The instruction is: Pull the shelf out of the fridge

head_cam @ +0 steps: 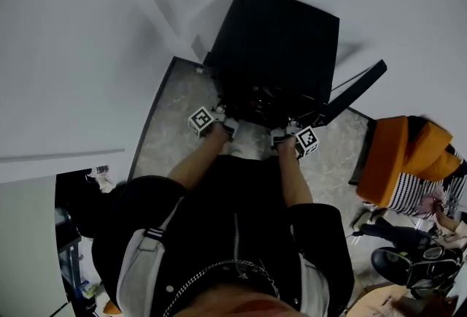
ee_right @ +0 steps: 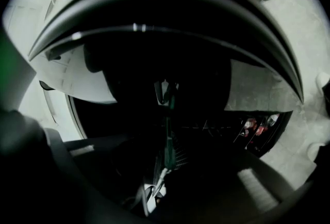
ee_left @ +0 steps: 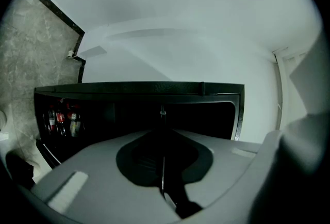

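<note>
- Gripping noted on both sides. The left claw (ee_left: 162, 125) has its jaws brought together on a thin edge running down the line between them. I read that edge as the front rim of the shelf (ee_left: 162, 166).
- The right claw (ee_right: 165, 95) is likewise pinched shut on a thin greenish edge, with a patch of wire grid just beside it. I judge this to be the same shelf, held further along its rim.
- In the head view both claws sit side by side at the mouth of the fridge (head_cam: 277, 45), with the person's forearms reaching down to them.
- Shelf position: inside the dark cavity, with its front rim at the opening. How far it projects cannot be told, as the interior is too dark.
- The door (head_cam: 354, 93) stands swung open to the right. Bottles (ee_left: 62, 121) with red labels show at the edge of the opening, apart from both claws.
- The fridge stands on a grey stone-look floor (head_cam: 171, 133), close to white walls.
- Progress, as a judgement: the door is open and both holds are made. The pull itself looks barely started, if at all. What remains is drawing the shelf out level until it clears the cabinet.
</note>
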Action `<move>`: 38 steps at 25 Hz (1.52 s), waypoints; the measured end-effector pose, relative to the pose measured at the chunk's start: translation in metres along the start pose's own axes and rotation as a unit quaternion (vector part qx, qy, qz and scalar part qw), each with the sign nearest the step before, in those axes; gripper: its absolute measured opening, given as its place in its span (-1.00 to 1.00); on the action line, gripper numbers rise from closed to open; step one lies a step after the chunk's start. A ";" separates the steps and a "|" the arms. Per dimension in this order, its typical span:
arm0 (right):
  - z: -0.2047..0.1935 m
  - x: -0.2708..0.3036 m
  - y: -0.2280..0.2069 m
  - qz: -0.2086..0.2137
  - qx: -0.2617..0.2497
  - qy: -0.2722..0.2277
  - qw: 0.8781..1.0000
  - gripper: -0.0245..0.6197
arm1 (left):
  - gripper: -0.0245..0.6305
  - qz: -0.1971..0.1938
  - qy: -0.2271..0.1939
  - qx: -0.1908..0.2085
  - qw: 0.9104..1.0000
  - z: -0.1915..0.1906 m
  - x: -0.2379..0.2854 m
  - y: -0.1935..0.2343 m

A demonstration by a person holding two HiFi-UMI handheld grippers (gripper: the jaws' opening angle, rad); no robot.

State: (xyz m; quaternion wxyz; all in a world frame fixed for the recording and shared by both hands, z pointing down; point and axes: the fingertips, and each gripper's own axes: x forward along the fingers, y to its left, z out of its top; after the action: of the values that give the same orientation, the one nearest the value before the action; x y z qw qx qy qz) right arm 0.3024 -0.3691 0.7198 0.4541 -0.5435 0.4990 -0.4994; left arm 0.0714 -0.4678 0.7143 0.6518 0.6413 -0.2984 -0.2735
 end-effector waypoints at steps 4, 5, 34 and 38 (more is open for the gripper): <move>-0.004 -0.007 -0.002 0.009 0.013 0.002 1.000 -0.85 | -0.85 -0.006 -0.001 0.007 1.000 0.000 -0.007 0.000; -0.004 -0.010 -0.002 0.011 0.014 0.003 1.000 -0.85 | -0.85 -0.006 0.000 0.004 1.000 -0.002 -0.010 -0.001; -0.039 -0.074 0.010 0.023 0.002 -0.010 1.000 -0.85 | -0.85 -0.035 0.013 -0.003 0.999 -0.018 -0.083 -0.022; -0.045 -0.083 0.012 0.022 0.006 -0.009 1.000 -0.85 | -0.85 -0.032 0.010 0.002 0.999 -0.019 -0.095 -0.022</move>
State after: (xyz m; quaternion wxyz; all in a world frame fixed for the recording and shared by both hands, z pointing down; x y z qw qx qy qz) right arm 0.2564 -0.2871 0.7043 0.4726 -0.5339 0.5042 -0.4872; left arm 0.0226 -0.3855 0.6883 0.6440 0.6549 -0.2715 -0.2873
